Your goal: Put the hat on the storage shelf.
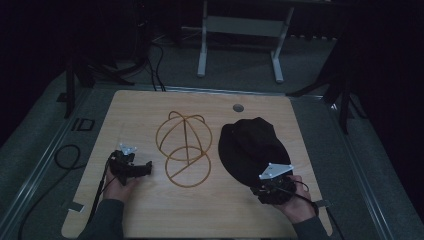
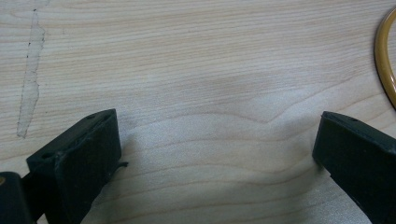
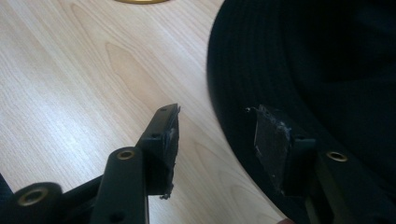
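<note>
Right gripper (image 1: 274,186) sits at the near edge of the black hat (image 1: 252,145), jaws part open and straddling the brim edge: 1 jaw over bare table (image 1: 150,215), 1 over the fabric. Holds nothing yet. In the right gripper view the brim (image 3: 243,93) curves between the 2 jaws, so my guess is a short push forward and a close would pinch it.

Hat lies on the right half of the table, just right of the gold wire stand (image 1: 183,147). Right hand is clearly nearer; the hat is well apart from the left gripper (image 1: 131,167).

Left gripper: jaws wide open, empty, over bare wood left of the stand; the stand's ring (image 2: 385,60) clips that view's right edge.

Hard to read: hat is black in dim light, so crown shape and brim thickness don't resolve. Can't tell if the lower jaw is under the brim or just beside it.
</note>
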Available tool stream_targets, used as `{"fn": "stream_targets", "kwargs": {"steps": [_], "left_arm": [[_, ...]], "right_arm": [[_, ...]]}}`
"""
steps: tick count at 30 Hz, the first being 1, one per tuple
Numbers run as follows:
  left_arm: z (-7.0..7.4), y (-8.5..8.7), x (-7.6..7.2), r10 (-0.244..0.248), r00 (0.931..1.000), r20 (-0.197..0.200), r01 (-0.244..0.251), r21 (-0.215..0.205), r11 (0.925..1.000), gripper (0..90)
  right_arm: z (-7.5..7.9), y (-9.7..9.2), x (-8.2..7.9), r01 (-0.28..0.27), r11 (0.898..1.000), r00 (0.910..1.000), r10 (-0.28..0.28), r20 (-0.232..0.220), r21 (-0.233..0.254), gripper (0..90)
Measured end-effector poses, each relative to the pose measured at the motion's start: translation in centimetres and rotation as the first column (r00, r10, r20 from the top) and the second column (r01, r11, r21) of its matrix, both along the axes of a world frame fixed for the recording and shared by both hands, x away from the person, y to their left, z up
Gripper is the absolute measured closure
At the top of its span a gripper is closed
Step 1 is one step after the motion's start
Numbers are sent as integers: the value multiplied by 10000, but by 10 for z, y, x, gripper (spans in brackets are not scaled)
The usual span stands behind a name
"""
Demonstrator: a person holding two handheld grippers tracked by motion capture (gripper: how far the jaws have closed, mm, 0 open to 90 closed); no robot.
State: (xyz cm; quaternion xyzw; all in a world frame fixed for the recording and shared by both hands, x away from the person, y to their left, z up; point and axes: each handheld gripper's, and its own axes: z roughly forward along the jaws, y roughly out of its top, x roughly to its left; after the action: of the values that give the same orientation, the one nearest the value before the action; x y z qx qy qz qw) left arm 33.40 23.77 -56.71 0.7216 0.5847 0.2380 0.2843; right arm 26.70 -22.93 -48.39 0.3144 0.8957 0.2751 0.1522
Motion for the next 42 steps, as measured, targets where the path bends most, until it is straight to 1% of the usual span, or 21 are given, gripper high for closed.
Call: {"fn": "stream_targets", "kwargs": {"steps": [9, 12, 13, 17, 19, 22, 23, 26, 27, 28, 32, 37, 39, 41, 42], "left_arm": [[0, 0, 0, 0, 10000, -12, 0, 7, 10000, 12], [0, 0, 0, 0, 10000, -13, 0, 6, 10000, 12], [0, 0, 0, -2, 10000, -14, 2, 8, 10000, 12], [0, 0, 0, 0, 10000, -13, 0, 6, 10000, 12], [0, 0, 0, -1, 10000, -14, 1, 6, 10000, 12], [0, 0, 0, -5, 10000, -14, 5, 4, 10000, 12], [0, 0, 0, -5, 10000, -14, 5, 4, 10000, 12], [0, 0, 0, -6, 10000, -12, 6, 8, 10000, 12], [0, 0, 0, -6, 10000, -12, 6, 8, 10000, 13], [0, 0, 0, -3, 10000, -13, 3, 10, 10000, 13], [0, 0, 0, -6, 10000, -14, 6, 7, 10000, 13], [0, 0, 0, -3, 10000, -14, 3, 11, 10000, 12], [0, 0, 0, -7, 10000, -12, 7, 9, 10000, 12], [0, 0, 0, -7, 10000, -13, 7, 3, 10000, 12], [0, 0, 0, -4, 10000, -12, 4, 7, 10000, 12]], "right_arm": [[11, -10, 7, -25, 10000, 9996, 24, -269, -34, 515], [14, -12, 9, 9, 10000, 9996, -10, -271, -66, 503], [16, -15, 12, 59, 9999, 9995, -63, -297, -126, 489], [21, -19, 15, 103, 9998, 9994, -109, -315, -165, 486], [26, -23, 17, 222, 9993, 9993, -231, -308, -287, 482], [32, -28, 19, 266, 9993, 9991, -275, -329, -266, 480], [32, -28, 19, 266, 9993, 9991, -275, -329, -266, 480], [39, -31, 21, 301, 9985, 9989, -317, -350, -461, 476], [39, -31, 21, 301, 9985, 9989, -317, -350, -461, 476], [43, -33, 23, 313, 9983, 9987, -332, -379, -498, 471], [49, -35, 26, 409, 9978, 9978, -436, -499, -530, 475], [55, -35, 29, 346, 9968, 9985, -376, -400, -721, 491], [59, -36, 31, 429, 9946, 9984, -461, -324, -950, 499], [61, -37, 33, 503, 9939, 9982, -533, -289, -982, 501], [63, -39, 36, 643, 9926, 9974, -672, -249, -1032, 501]]}}
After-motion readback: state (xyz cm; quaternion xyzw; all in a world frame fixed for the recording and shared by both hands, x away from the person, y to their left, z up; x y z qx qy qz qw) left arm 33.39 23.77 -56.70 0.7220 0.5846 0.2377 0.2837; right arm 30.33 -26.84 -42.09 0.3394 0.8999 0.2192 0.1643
